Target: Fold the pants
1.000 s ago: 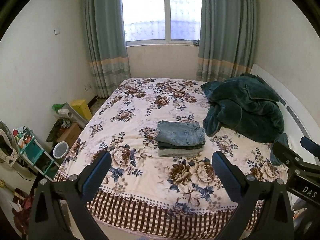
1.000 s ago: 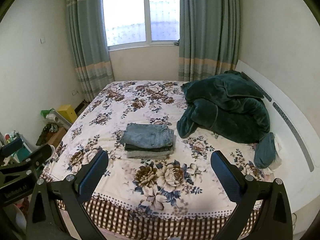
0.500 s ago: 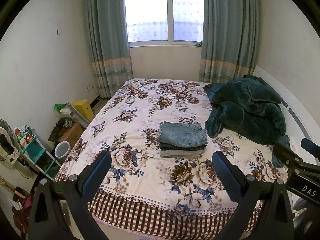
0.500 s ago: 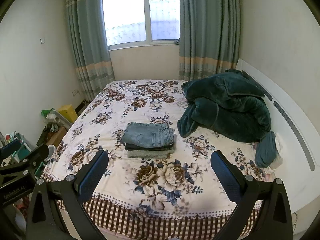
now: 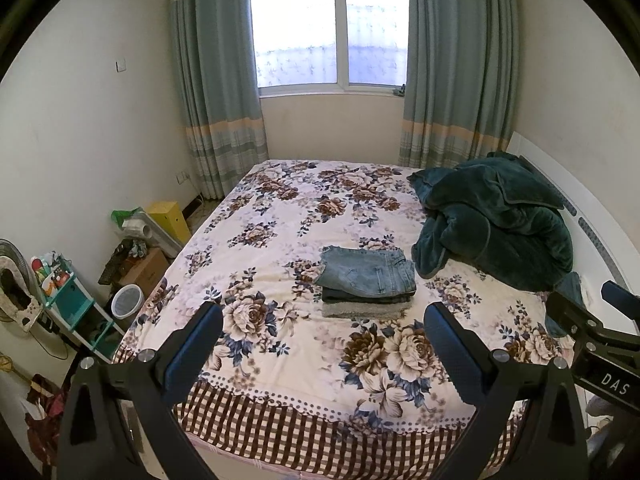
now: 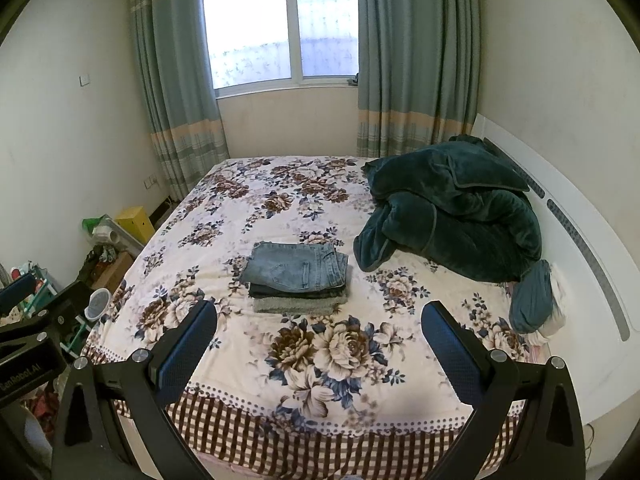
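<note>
Denim jeans (image 6: 297, 267) sit folded on top of a stack of two other folded pants mid-bed (image 6: 280, 368), both left gripper (image 5: 324, 350) and right gripper (image 6: 320, 346) held back, jaws wide, empty, so folding looks done.

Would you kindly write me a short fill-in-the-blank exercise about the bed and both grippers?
1. The folded jeans lie on ____ of the stack.
2. The green blanket lies to the ____ of the stack in both views.
3. The left gripper and right gripper are both ____ and hold nothing.

Missing words: top; right; open
</note>
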Motion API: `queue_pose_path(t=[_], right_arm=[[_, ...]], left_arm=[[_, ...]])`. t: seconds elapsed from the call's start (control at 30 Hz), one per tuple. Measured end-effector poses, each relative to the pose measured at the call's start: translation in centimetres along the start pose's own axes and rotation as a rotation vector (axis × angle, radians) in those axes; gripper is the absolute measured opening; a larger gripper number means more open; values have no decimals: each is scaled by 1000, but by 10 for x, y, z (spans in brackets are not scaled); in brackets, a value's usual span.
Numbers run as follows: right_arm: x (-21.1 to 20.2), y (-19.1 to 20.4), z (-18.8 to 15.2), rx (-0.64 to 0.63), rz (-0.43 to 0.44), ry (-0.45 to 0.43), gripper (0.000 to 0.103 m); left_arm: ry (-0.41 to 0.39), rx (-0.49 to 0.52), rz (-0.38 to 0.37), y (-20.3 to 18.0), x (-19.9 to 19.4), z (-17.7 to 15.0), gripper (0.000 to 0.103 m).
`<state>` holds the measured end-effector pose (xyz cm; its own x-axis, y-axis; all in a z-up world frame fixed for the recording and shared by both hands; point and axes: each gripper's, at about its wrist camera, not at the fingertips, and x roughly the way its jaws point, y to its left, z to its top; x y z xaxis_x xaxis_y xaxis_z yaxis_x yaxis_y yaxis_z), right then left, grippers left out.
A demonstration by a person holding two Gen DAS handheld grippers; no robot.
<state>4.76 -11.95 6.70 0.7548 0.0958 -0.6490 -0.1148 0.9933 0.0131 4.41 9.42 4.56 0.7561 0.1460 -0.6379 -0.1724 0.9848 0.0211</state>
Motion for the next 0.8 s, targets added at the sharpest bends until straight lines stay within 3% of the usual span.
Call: queue_pose_path(t=[0.8], right_arm=[[2, -2, -5, -2, 7, 5, 103]], left_arm=[[-4, -3, 4, 2, -2, -3, 103]])
